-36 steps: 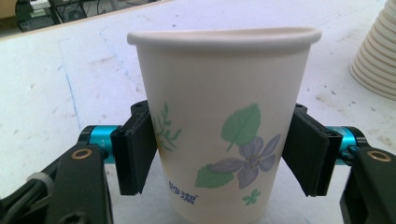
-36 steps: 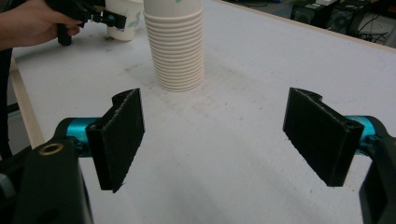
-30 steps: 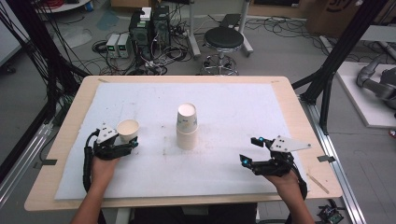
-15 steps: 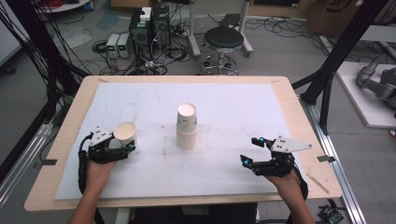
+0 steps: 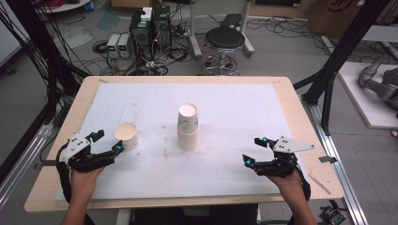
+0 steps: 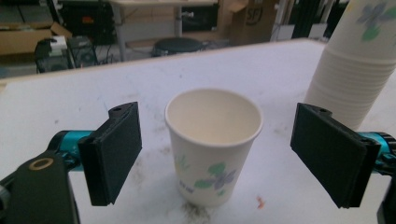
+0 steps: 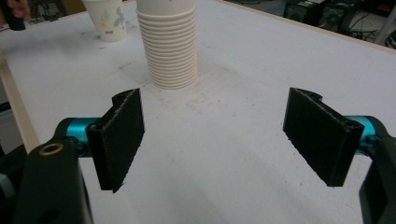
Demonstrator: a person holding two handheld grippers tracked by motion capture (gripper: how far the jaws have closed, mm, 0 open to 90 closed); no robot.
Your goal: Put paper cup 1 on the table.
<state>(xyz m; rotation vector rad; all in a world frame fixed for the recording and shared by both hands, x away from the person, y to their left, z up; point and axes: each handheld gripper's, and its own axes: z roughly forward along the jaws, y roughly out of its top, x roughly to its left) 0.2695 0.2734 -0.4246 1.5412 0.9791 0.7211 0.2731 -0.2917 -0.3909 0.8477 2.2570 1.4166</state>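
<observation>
A single paper cup (image 5: 126, 136) with a flower print stands upright on the white mat at the left. My left gripper (image 5: 110, 141) sits just left of it, open. Its jaws have just been opening. In the left gripper view the cup (image 6: 214, 144) stands free between the two black pads (image 6: 114, 156), touching neither. An upside-down stack of paper cups (image 5: 187, 126) stands at the mat's middle and shows again as the stack (image 6: 350, 70) and the stack (image 7: 170, 46). My right gripper (image 5: 253, 150) rests at the front right, open and holding nothing (image 7: 212, 135).
The white mat (image 5: 234, 103) covers most of a wooden table (image 5: 291, 93). Beyond the far edge stand a round stool (image 5: 225, 40), computer boxes and loose cables on the floor. Black frame posts (image 5: 328, 89) rise at both sides.
The left gripper let go of the single cup and drew back to the left, jaws spread. The cup now stands alone on the mat. The right gripper kept still.
</observation>
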